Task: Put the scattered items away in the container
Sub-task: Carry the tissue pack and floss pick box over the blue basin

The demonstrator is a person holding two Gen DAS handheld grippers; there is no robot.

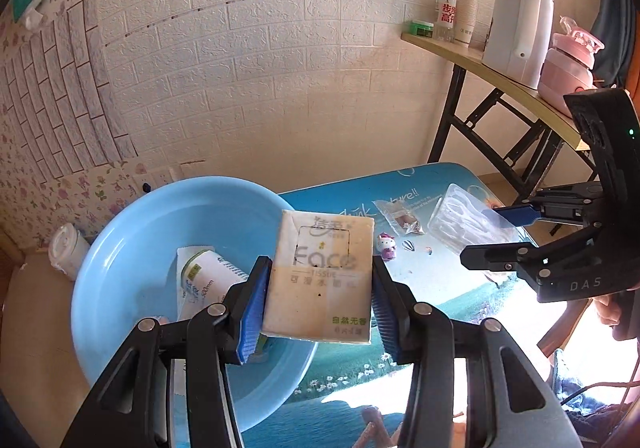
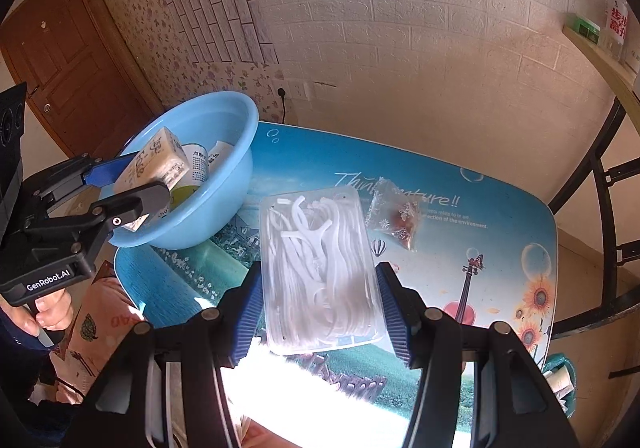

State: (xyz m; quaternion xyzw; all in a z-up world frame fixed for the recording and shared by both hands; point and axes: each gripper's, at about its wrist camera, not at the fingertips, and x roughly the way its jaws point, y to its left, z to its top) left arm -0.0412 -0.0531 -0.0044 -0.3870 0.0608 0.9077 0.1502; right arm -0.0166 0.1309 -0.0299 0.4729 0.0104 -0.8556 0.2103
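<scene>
Two readable labels: "Face" tissue pack [image 1: 320,272], "GenRobot.AI" left tool [image 2: 136,183].

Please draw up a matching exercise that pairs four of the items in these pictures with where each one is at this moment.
Items:
1. tissue pack
2. floss pick case
3. small clear packet
4. cat figurine

Places:
A. lying on the table beside the floss pick case
B. clamped in the left gripper, at the blue basin
C. standing on the table just right of the tissue pack
D. clamped in the right gripper, over the table

Pairs: 1-B, 2-D, 3-A, 4-C
</scene>
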